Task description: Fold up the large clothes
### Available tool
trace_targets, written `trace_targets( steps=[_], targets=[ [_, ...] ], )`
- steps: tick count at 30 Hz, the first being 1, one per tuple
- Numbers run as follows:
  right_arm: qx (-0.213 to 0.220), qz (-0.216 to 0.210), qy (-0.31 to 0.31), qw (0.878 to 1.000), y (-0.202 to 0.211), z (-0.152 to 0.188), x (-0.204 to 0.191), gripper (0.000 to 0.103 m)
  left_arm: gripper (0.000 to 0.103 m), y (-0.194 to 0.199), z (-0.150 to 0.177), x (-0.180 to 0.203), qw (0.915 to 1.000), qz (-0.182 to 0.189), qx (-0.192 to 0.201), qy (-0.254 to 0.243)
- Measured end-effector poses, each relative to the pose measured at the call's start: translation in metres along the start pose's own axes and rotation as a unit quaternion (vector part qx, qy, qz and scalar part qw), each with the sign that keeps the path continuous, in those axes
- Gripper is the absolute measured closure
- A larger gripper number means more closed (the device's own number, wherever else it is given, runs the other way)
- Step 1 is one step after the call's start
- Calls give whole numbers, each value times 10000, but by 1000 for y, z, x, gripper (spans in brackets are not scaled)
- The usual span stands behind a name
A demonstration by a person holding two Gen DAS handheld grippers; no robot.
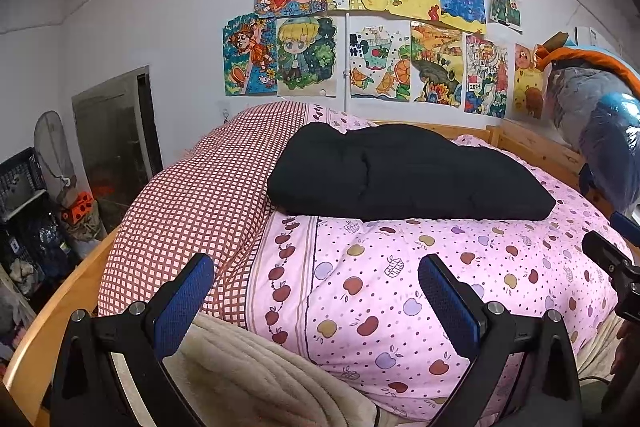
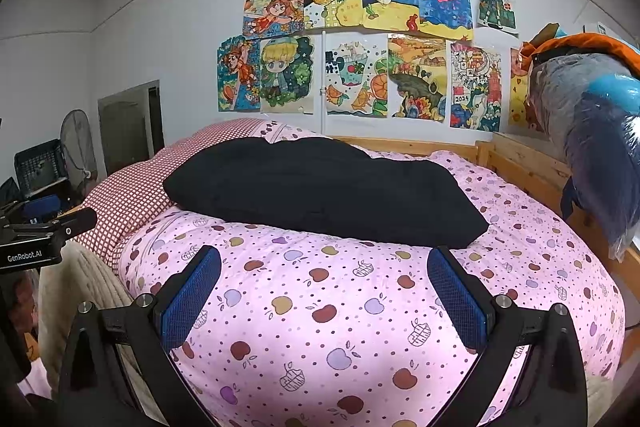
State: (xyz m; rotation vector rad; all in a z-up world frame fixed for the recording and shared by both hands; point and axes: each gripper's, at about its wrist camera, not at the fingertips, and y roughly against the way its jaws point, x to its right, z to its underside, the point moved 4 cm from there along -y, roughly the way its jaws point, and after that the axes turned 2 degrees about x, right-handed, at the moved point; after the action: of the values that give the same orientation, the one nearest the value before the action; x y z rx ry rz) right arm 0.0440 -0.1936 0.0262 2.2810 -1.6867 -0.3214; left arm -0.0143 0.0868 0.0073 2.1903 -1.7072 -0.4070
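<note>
**Inspector A:** Left gripper: jaws spread wide, nothing between the blue pads; it hangs over the near edge of the bed, above the pink apple-print quilt; a beige fleece blanket lies under it, its lower part cut off by the frame.

**Inspector B:** Right gripper: likewise fully parted, holding nothing, over the same quilt; part of the other unit shows at the left border, its body mostly out of view.

**Inspector A:** Task item: the black garment lies as a thick folded bundle toward the far edge of the bed, resting on the quilt and touching the red checked cover at its left end; well apart from both grippers.

**Inspector B:** Confirmed from the right wrist view, black garment; fabric is so dark that folds, sleeves and collar cannot be made out; type of garment undetermined.

**Inspector A:** Wooden bed frame largely hidden by bedding; drawings cover the wall behind; a plastic-wrapped bundle at the right border is cropped, contents unclear.
</note>
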Motion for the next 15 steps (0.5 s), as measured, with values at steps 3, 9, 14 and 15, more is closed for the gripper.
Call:
trace_targets(
  steps=[3, 9, 14, 15],
  targets=[
    [1, 4, 10, 10000, 0, 0, 0, 2, 0, 1, 1, 2, 10000, -4, -1, -15],
    [-9, 5, -2, 10000, 0, 0, -1, 2, 0, -1, 1, 2, 10000, 32, -24, -33],
    [-17, 14, -8, 10000, -1, 1, 1, 2, 0, -3, 1, 2, 10000, 7, -41, -46],
    [-17, 18, -7, 10000, -1, 2, 2, 2, 0, -2, 2, 2, 10000, 4, -40, -46]
  ],
)
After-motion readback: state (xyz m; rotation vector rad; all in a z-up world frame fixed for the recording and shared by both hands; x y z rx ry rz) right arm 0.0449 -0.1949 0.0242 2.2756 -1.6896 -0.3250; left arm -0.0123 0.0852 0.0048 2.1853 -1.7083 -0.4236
